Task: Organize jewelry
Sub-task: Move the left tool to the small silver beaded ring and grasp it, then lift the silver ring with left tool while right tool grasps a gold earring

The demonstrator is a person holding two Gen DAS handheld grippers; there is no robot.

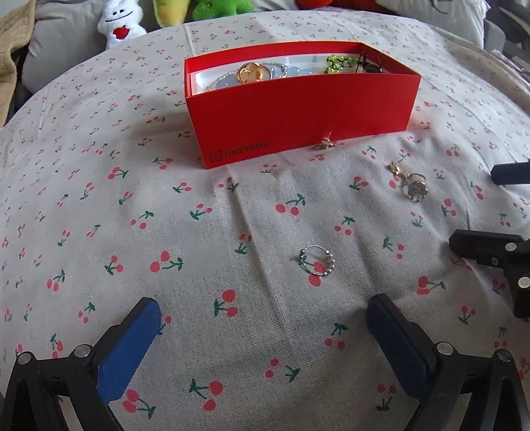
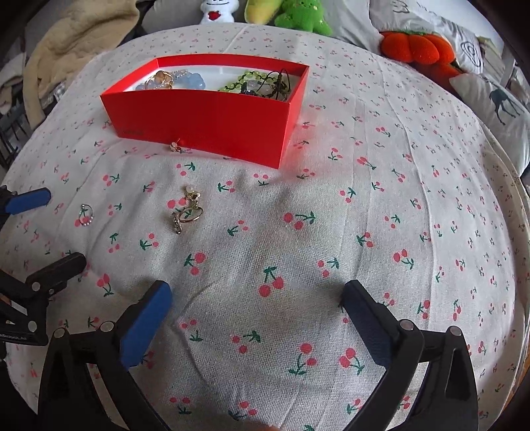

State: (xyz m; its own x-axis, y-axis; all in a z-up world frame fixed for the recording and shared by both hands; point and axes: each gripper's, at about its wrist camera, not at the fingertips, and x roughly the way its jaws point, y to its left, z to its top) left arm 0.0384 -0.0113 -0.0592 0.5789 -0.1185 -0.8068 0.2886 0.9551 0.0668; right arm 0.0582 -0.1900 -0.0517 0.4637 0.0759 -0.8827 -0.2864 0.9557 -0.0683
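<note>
Both claws are spread wide with nothing between their blue pads: the left gripper [image 1: 263, 331] hangs low over the cherry-print cloth [image 1: 99, 232], and the right gripper [image 2: 256, 308] does the same a little off to its side.

Taking the red box [image 1: 298, 109] as the marker, it sits open on the far part of the cloth and already holds a gold flower piece [image 1: 253, 73], pale blue beads [image 1: 228, 81], green beads [image 1: 334, 63] and a dark tangled piece [image 1: 369, 64].

A small gold earring [image 1: 324, 143] lies on the cloth touching, or just beside, the box's near wall. Nearer than that, off the box's right corner, a gold ring and charm cluster [image 1: 410, 182] rests in a small heap. Nearer again, well apart from the box and straight ahead of the left gripper, a thin silver beaded ring [image 1: 316, 260] lies flat.

Behind the box, past the cloth's edge, sit a white plush toy [image 1: 119, 23], a green plush [image 2: 303, 15] and an orange plush [image 2: 417, 48].
</note>
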